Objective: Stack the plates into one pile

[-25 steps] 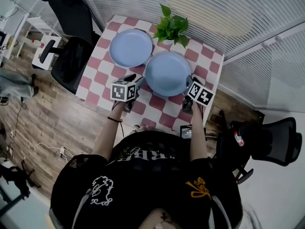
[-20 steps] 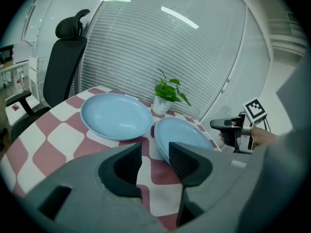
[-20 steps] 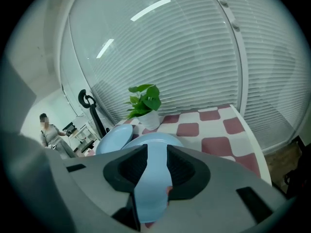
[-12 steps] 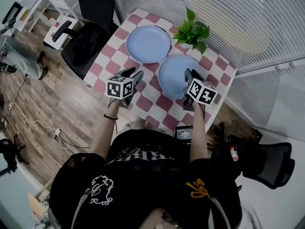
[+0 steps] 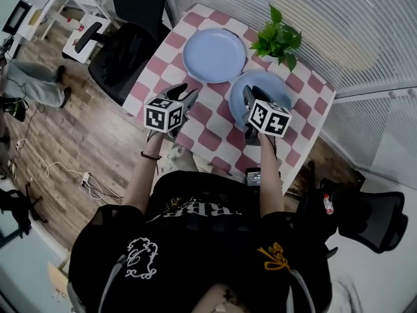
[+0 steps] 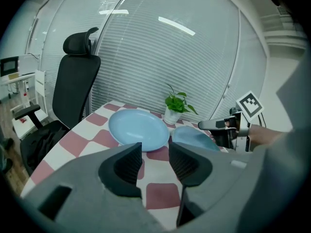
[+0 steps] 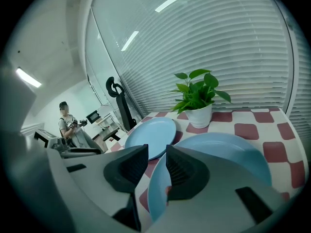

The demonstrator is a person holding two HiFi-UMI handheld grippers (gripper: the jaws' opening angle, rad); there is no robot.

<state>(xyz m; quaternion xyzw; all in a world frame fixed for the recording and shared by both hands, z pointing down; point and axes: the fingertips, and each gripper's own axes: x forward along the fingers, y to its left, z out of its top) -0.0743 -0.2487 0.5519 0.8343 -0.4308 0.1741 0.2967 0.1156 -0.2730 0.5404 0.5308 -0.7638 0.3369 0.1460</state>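
Two light-blue plates lie on the checkered table (image 5: 212, 139). The far plate (image 5: 214, 55) (image 6: 138, 127) (image 7: 150, 132) rests flat at the back left. The near plate (image 5: 267, 85) (image 6: 192, 137) (image 7: 228, 154) lies beside it, in front of the potted plant. My right gripper (image 5: 247, 103) (image 7: 156, 152) is at this plate's near-left rim. Its jaws are closing with the rim between them, and a gap still shows. My left gripper (image 5: 186, 100) (image 6: 154, 152) hovers open over the table's near left, with nothing between its fingers.
A potted green plant (image 5: 279, 40) (image 7: 197, 101) stands at the table's back, close to both plates. A dark phone-like device (image 5: 254, 177) lies at the near edge. Black office chairs stand to the left (image 5: 127, 38) and right (image 5: 365, 217). Window blinds run behind the table.
My right gripper has moved from the near plate's right side onto its near-left rim. The left gripper stays near the table's front left. The head view has shifted.
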